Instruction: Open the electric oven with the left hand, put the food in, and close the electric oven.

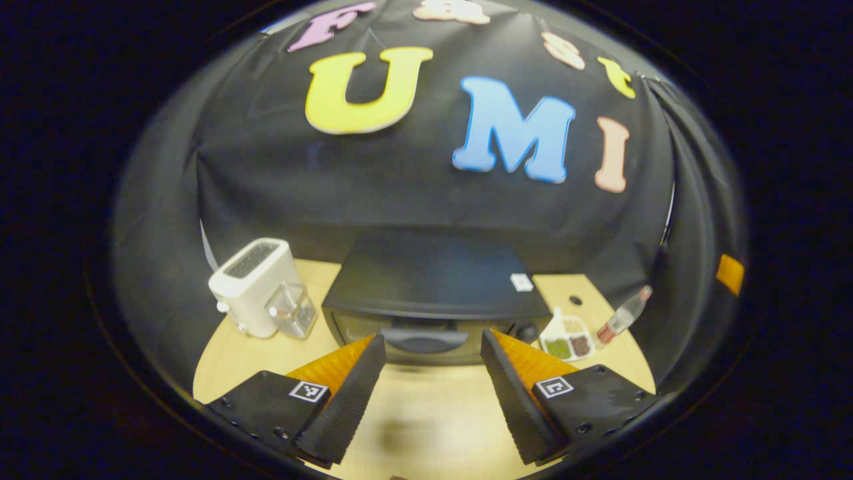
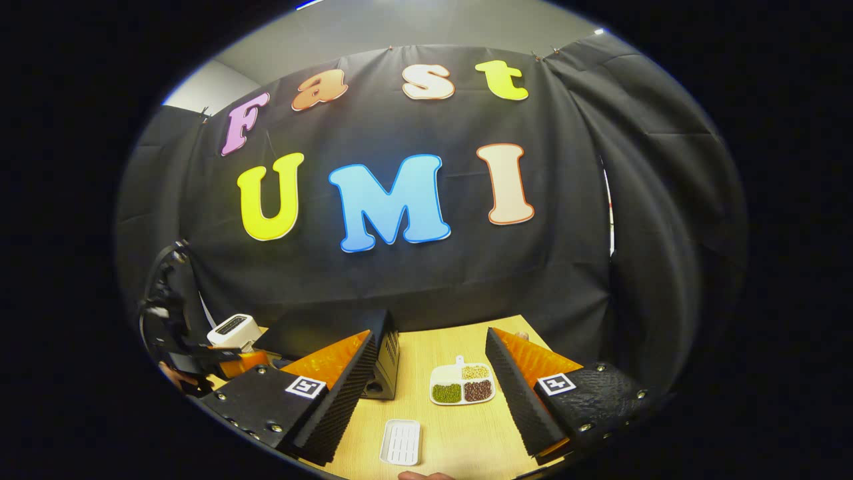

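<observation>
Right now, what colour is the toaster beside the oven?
White, or off-white; the toaster shows best in the left gripper view.

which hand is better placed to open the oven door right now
Left. The left tongs are open and face the oven head on, with its door handle framed between their fingers. The right tongs are off to the oven's side, facing the divided dish.

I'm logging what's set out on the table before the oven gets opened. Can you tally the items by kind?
Oven: 1
Toaster: 1
Clear cup: 1
Divided dish of beans: 1
Bottle: 1
Small white tray: 1
Total: 6
</observation>
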### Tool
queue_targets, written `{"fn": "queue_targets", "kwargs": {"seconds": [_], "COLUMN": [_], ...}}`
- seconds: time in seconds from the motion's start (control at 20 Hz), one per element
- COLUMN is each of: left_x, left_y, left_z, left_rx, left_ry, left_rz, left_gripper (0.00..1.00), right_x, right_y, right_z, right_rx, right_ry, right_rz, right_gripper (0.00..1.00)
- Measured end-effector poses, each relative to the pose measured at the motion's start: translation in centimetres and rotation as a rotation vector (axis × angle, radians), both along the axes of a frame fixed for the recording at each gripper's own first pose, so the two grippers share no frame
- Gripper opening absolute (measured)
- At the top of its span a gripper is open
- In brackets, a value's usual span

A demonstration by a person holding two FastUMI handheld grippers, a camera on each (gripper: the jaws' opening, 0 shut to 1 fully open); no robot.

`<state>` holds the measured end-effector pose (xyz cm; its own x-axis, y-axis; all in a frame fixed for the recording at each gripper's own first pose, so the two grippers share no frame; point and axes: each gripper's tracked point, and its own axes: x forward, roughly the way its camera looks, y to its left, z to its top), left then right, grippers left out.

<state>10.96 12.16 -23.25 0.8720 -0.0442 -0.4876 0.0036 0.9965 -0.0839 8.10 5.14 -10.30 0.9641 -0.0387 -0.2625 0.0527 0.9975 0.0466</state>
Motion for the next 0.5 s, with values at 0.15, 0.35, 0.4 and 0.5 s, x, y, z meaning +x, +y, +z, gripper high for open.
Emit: {"fn": "queue_targets", "kwargs": {"seconds": [0.15, 0.35, 0.4, 0.5], "left_x": [-1.0, -4.0, -4.6, -5.8], "left_y": [-0.3, -2.5, -2.9, -3.9], "left_z": [9.0, 17.5, 19.1, 21.3], "left_rx": [0.031, 0.068, 0.088, 0.103], "left_ry": [-0.191, -0.346, -0.369, -0.413], "left_rz": [0.017, 0.018, 0.022, 0.033], "left_gripper": [0.92, 0.98, 1.0, 1.0], "right_x": [0.4, 0.5, 0.4, -0.1], "right_y": [0.0, 0.3, 0.6, 1.1], "right_z": [3.3, 8.4, 9.4, 10.9], "right_rx": [0.013, 0.008, 0.007, 0.01], "right_ry": [-0.066, -0.148, -0.161, -0.187], "right_rz": [0.03, 0.073, 0.089, 0.112], "right_gripper": [1.0, 1.0, 1.0, 1.0]}}
